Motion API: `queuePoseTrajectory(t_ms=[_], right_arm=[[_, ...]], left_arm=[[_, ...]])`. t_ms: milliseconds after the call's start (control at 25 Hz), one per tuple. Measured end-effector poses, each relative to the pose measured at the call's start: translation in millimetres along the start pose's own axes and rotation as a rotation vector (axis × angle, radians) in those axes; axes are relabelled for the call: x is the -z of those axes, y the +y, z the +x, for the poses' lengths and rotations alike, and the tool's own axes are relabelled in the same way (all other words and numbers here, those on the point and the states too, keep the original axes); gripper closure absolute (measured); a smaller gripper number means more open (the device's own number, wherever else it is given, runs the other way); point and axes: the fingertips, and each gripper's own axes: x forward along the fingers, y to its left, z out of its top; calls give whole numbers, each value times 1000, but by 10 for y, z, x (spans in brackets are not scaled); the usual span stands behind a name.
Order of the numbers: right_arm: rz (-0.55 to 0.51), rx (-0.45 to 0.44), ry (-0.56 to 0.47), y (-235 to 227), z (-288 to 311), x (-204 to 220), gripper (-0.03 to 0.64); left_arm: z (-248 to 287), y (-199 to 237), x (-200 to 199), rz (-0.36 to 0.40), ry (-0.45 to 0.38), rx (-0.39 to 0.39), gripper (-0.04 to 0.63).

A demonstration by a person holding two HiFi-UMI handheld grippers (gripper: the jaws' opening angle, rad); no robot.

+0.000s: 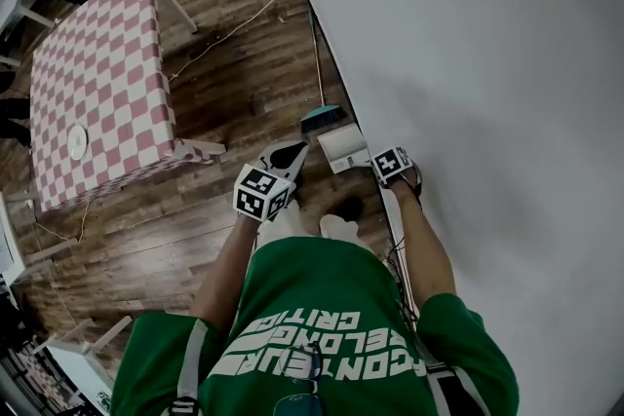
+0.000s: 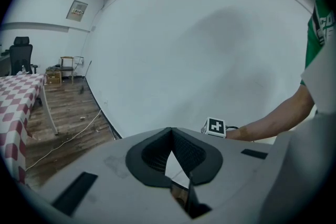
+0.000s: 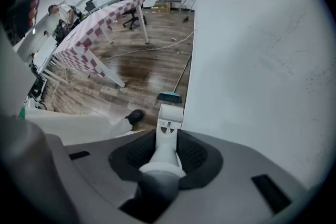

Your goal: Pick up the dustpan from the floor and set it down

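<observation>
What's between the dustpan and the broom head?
Nothing. In the right gripper view, only a sliver of bare wooden floor shows between the dustpan and the teal broom head.

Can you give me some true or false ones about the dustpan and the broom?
1. The right gripper holds the dustpan. True.
2. The broom has red bristles. False: they are teal.
3. The table has a checked cloth. True.
4. The broom lies on the table. False: its bristles are down on the floor, next to the wall.
</observation>
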Motion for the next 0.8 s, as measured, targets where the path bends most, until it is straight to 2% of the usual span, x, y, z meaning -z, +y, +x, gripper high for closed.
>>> queuePoseTrajectory(t_ms=[280, 600, 800], right_arm=[[4, 12, 14, 39, 256, -48, 499], [34, 68, 11, 36, 410, -26, 499], [44, 38, -8, 84, 388, -78, 493]], left_arm=[[-107, 77, 174, -35, 8, -49, 592], [-162, 138, 256, -52, 8, -70, 592], [-170, 136, 279, -50, 13, -67, 592]])
